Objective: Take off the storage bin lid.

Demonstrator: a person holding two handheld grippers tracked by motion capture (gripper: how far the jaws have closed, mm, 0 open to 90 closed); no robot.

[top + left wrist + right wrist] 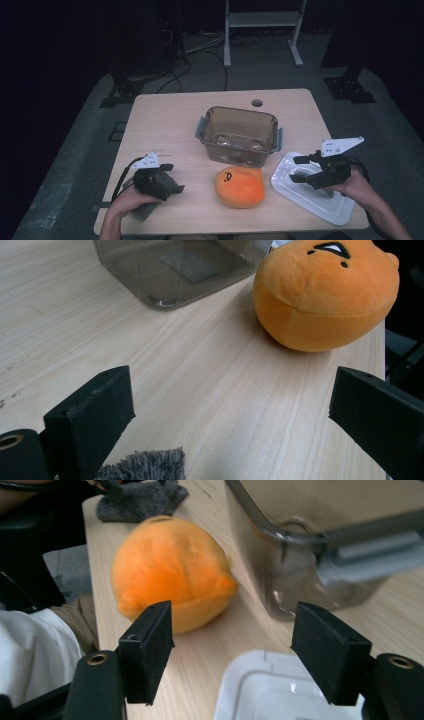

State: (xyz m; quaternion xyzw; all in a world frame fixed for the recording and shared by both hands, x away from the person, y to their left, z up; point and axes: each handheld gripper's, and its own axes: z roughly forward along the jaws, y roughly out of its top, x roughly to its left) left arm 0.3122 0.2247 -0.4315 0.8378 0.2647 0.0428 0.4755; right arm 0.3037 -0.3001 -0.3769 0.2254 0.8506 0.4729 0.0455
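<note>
Pale wood table (165,115) on grey carpet (75,165), dark room – both tools agape, empty

The left gripper (232,415) stands open over the table (200,375); ahead to its right lies an orange plush toy (325,295), ahead-left a clear container (180,270), grey fuzzy cloth (142,466) just beneath.
</note>
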